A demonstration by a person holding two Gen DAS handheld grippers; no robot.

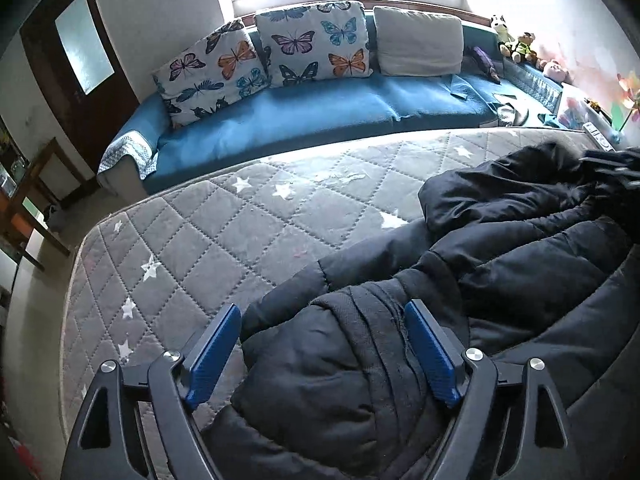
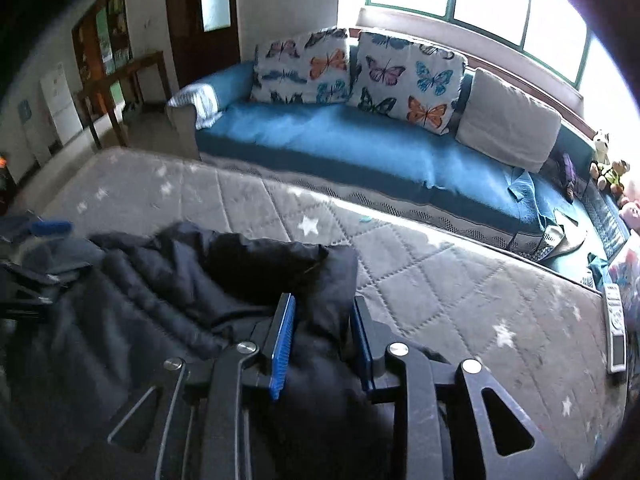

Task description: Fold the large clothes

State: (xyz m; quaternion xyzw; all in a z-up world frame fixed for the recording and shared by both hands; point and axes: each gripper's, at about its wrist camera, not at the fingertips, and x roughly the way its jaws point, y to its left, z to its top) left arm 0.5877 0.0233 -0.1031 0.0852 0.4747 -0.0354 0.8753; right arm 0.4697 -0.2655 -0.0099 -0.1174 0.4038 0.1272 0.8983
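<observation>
A: Jacket (image 1: 460, 280) – black puffer, bunched on the grey star-quilt mattress (image 1: 208, 240); its near end is cut off by the frame edge.

B: Jaws?

A: Left gripper (image 1: 320, 344) wide, jacket fold between the pads, not pinched. Right gripper (image 2: 322, 340) narrow, fabric between; contact hard to tell, pic blurred.

B: Beyond the jacket?

A: Remote (image 2: 615, 328) at the mattress's edge, then blue sofa (image 1: 320, 112) w/ butterfly cushions (image 1: 312, 46) behind.
</observation>
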